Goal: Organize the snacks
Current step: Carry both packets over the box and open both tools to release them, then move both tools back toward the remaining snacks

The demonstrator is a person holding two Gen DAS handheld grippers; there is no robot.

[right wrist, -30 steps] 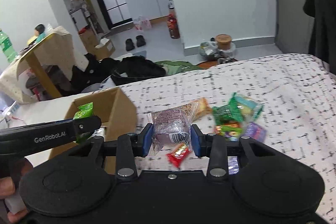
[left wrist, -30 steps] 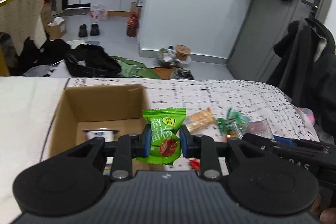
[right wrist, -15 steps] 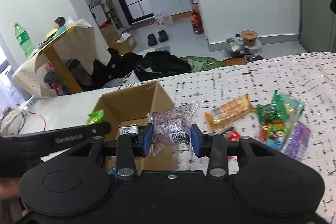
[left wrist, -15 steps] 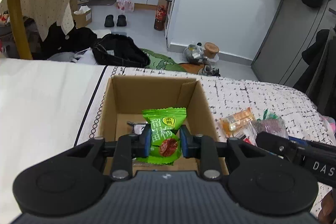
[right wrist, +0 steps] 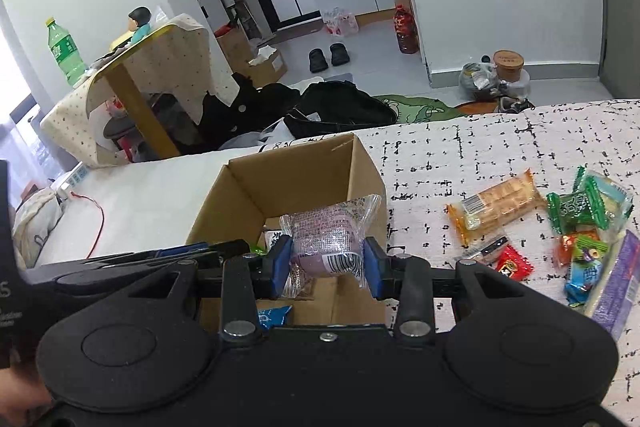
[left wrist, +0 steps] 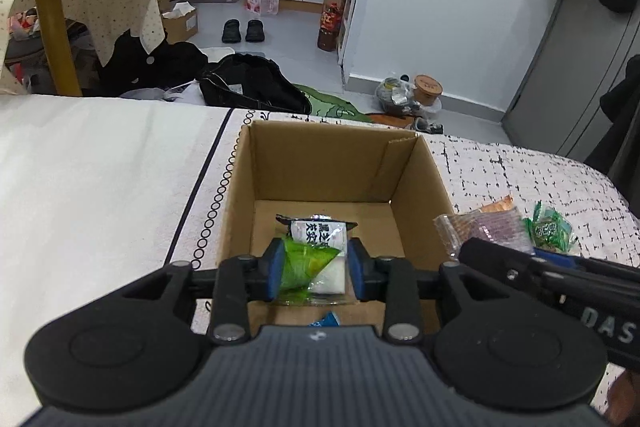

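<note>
Moved: left gripper (left wrist: pixel 316 269) jaws just opened; green packet (left wrist: pixel 305 267) tipping loose between them over box (left wrist: pixel 320 163).
Right gripper (right wrist: pixel 326 261): pinching purple packet (right wrist: pixel 326 241), lower centre.

One cardboard box (left wrist: pixel 316 163); two grippers, left (left wrist: pixel 315 270) and right (right wrist: pixel 326 262), one snack packet between the fingers of each. One pair of black slippers (right wrist: pixel 329 56) on the floor; one green bottle (right wrist: pixel 64 47).

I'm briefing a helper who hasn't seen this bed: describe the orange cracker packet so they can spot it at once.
Start at the open cardboard box on the bed. On the black-flecked sheet to its right lies a loose cluster of snacks. The orange cracker packet lies at the cluster's box-side edge: long, clear-fronted, showing pale square crackers, while its neighbours are green, red or purple.
</note>
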